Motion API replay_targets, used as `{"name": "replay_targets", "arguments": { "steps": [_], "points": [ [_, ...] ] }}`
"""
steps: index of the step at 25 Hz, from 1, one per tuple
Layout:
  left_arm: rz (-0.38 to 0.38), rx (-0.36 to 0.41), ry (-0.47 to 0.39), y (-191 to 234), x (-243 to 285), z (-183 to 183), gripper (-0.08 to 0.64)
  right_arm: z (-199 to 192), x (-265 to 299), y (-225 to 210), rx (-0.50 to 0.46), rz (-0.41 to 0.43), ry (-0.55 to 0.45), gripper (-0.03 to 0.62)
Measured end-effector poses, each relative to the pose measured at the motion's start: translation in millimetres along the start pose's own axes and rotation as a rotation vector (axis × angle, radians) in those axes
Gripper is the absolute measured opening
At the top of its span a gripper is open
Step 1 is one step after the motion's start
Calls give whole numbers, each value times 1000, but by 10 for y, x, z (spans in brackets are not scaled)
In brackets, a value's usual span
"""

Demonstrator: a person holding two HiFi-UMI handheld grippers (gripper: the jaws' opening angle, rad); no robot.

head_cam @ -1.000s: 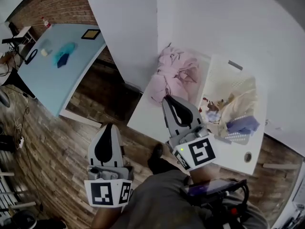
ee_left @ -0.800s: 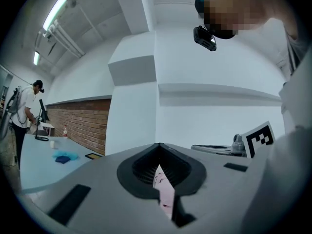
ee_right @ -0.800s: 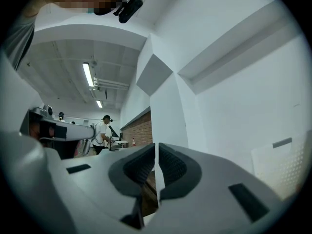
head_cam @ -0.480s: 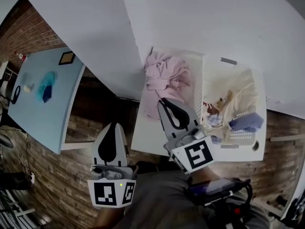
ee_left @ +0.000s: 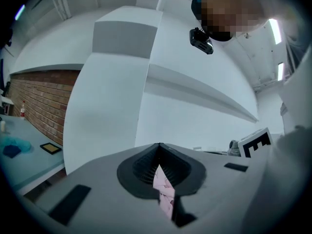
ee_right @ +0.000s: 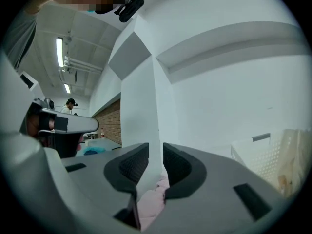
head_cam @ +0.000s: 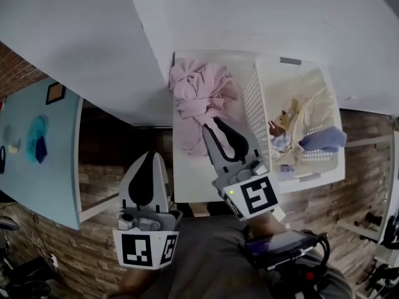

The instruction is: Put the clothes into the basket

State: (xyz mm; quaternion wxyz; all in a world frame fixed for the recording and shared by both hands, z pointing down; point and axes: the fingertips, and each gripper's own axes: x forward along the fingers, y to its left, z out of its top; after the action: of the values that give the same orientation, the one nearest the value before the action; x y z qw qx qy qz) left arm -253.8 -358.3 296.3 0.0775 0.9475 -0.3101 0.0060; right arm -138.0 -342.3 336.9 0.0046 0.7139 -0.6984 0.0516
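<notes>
Currently the pink clothes (head_cam: 201, 95) lie heaped on the white worktop (head_cam: 187, 179), just beside the white basket (head_cam: 252, 104), which holds a cream garment (head_cam: 315, 114). The right tool (head_cam: 211, 126) hovers at the heap's near edge; its jaws have just been opening to a narrow gap and grip nothing. The left tool (head_cam: 148, 157), off the worktop's edge, has its tips together.

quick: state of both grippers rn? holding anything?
Left gripper: shut, fingers meet at the tips, holding nothing.
Right gripper: fingers have just been opening, slightly apart, nothing gripped; pink clothes lie just ahead.
</notes>
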Motion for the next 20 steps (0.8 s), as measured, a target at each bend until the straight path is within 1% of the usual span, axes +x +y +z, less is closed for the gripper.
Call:
{"name": "replay_targets", "arguments": {
  "steps": [3, 4, 7, 10, 13, 16, 20],
  "points": [
    [-47, -23, 38, 135, 158, -146, 8, -306, 167, 13, -2, -15, 83, 161],
    [-60, -30, 51, 177, 206, -205, 8, -439, 219, 24, 0, -12, 116, 197],
    [-97, -55, 98, 275, 331, -411, 8, -875, 335, 42, 8, -14, 215, 363],
    [-135, -84, 150, 323, 407, -624, 8, -1240, 346, -5, 18, -60, 289, 454],
    [-165, -107, 203, 347, 445, -841, 8, -1561, 345, -62, 3, -87, 358, 502],
    [-186, -127, 244, 374, 513, -1054, 8, -1891, 396, -138, 15, -95, 425, 535],
    [-201, -144, 289, 442, 636, -1296, 8, -2277, 462, -183, 56, -83, 492, 550]
  ]
}}
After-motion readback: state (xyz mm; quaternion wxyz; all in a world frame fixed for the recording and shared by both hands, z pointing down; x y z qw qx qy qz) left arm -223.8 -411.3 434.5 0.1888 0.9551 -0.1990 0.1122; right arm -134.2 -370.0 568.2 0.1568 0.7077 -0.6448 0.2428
